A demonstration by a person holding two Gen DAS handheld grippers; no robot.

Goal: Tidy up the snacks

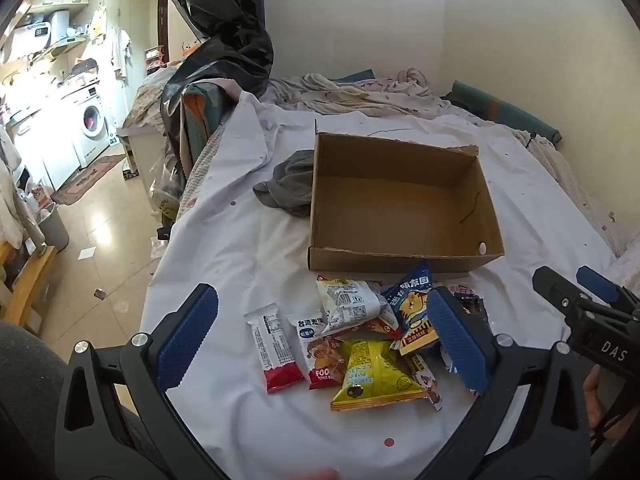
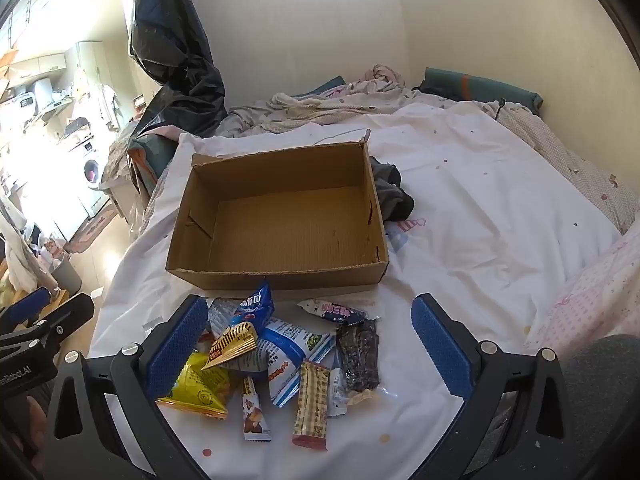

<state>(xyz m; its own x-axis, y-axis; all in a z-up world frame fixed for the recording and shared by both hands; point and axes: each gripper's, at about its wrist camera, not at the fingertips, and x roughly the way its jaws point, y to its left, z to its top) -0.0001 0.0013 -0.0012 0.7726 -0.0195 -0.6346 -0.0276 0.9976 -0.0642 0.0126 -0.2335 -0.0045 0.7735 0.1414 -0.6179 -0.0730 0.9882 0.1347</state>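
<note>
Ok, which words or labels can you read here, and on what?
"DAS": on the right gripper.
"nRobot.AI", cut off by the frame edge: on the left gripper.
"FOO", partly covered: on the white-and-red packet.
Chinese print on the blue cat packet; the rest is too small.

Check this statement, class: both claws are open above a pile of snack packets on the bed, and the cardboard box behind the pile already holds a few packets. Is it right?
Not quite. The cardboard box is empty; the right wrist view shows its bare floor. The rest stands: the left claw and right claw are open over the snack packets.
</note>
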